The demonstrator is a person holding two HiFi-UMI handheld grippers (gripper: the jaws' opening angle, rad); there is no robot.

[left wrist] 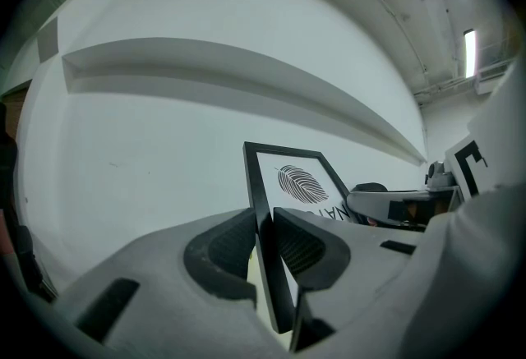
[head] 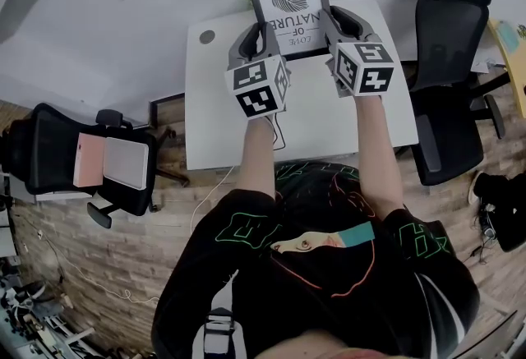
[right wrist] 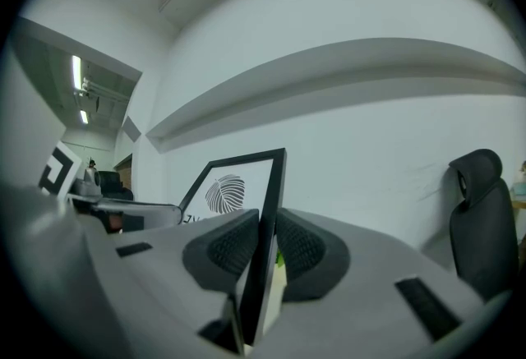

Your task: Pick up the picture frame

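The picture frame [head: 288, 8] is black-edged with a white leaf print, held up above the white desk [head: 222, 111] in the head view. My left gripper [head: 261, 39] is shut on the frame's left edge, and my right gripper [head: 330, 30] is shut on its right edge. In the left gripper view the frame's black edge [left wrist: 261, 209] runs between the two ribbed pads [left wrist: 300, 246], which press on it. The right gripper view shows the same grip: the frame's edge [right wrist: 275, 193] is pinched between the pads [right wrist: 234, 246]. Both grippers point level toward the white wall.
A black office chair [head: 448, 62] stands right of the desk. Another chair [head: 74, 160] at the left carries a laptop and a pink book. A wall shelf [left wrist: 205, 78] runs above the frame. A cable hangs off the desk's front edge.
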